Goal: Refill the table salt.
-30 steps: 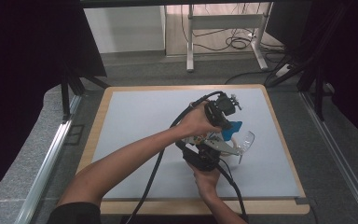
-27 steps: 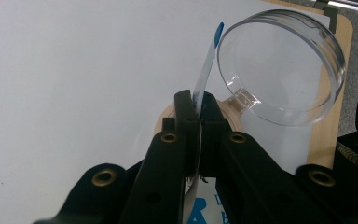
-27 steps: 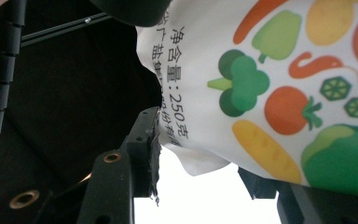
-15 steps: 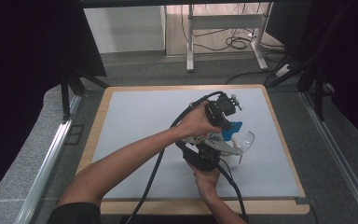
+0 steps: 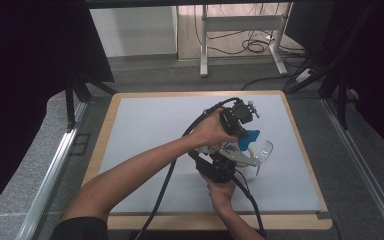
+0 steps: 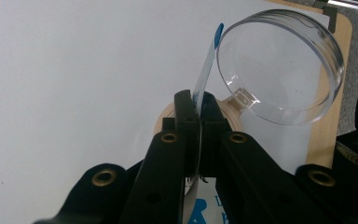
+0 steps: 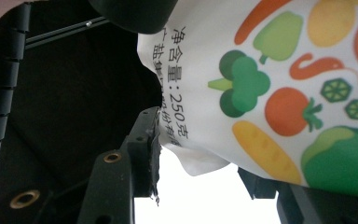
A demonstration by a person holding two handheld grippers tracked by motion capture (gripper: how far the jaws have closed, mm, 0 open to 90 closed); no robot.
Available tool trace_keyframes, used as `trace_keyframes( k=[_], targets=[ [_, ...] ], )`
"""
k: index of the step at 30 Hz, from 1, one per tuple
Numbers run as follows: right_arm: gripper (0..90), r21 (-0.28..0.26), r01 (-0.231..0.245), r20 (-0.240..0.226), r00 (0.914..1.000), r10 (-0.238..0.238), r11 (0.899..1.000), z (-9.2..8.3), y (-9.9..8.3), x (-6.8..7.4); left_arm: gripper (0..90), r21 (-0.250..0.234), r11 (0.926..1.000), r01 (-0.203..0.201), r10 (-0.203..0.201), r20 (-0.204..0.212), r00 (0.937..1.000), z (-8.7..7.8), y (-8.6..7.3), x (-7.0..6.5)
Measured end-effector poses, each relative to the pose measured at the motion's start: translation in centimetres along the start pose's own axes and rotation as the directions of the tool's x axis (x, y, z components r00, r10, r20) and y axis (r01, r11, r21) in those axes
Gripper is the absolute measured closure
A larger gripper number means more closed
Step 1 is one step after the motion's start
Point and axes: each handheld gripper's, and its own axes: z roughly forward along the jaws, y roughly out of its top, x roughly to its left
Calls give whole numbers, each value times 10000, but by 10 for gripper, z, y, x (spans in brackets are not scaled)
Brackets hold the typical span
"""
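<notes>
White and printed with bright vegetables, the packet [image 7: 279,93] is sitting between the jaws of the right gripper [image 7: 200,172], which are standing partly open and pressing on the packet's bottom end. The left gripper [image 6: 198,109] is pinching the packet's thin blue-edged top strip [image 6: 205,70], its jaws closed tight on it. Both hands are meeting right of the middle of the tabletop [image 5: 145,125], toward its right edge. Just past the left gripper a clear round jar [image 6: 282,60] is lying tilted with its open mouth toward the strip; whether it is touching the packet is hard to tell.
</notes>
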Motion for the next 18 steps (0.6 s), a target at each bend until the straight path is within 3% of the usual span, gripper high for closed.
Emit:
trace_keyframes(
  k=[18],
  targets=[
    [544,5,-38,12,10000,38,10000,2,-2,0,900,68,10000,27,-28,60,10000,2,-1,3]
  ],
)
